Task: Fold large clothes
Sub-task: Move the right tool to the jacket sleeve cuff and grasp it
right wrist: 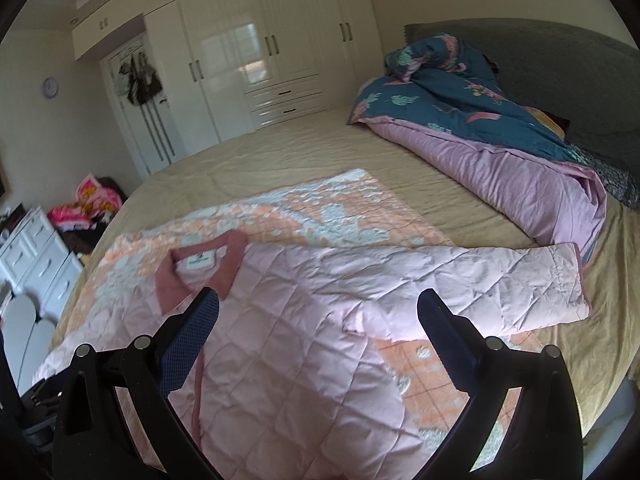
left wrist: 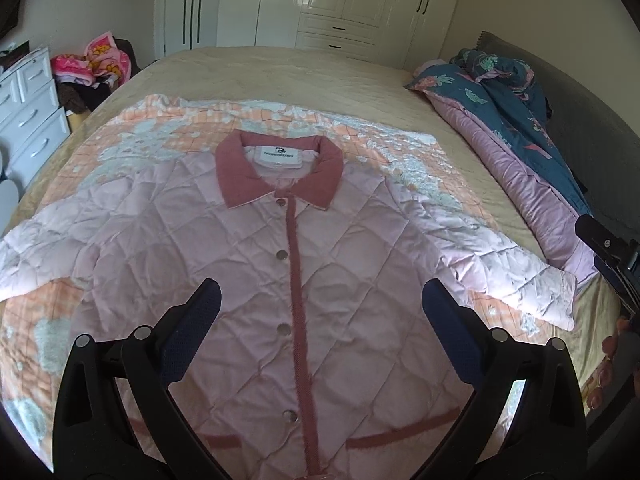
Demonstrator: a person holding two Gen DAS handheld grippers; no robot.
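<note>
A pink quilted jacket [left wrist: 240, 248] with a dark pink collar [left wrist: 280, 172] lies flat, front up and buttoned, on an orange and white blanket [left wrist: 168, 128] on the bed. Both sleeves are spread out sideways. My left gripper [left wrist: 320, 304] is open and empty above the jacket's lower front. My right gripper [right wrist: 318, 312] is open and empty above the jacket [right wrist: 288, 340], near its right armpit; the right sleeve [right wrist: 500, 284] stretches toward the bed's right side. The right gripper's body also shows at the right edge of the left wrist view [left wrist: 612, 256].
A rolled teal and pink duvet [right wrist: 480, 140] lies along the grey headboard [right wrist: 560, 72] at the right. The beige bedsheet [right wrist: 300, 156] stretches beyond the blanket. A white drawer unit [left wrist: 28, 112] and a clothes pile [left wrist: 96, 64] stand left of the bed. White wardrobes [left wrist: 340, 0] line the far wall.
</note>
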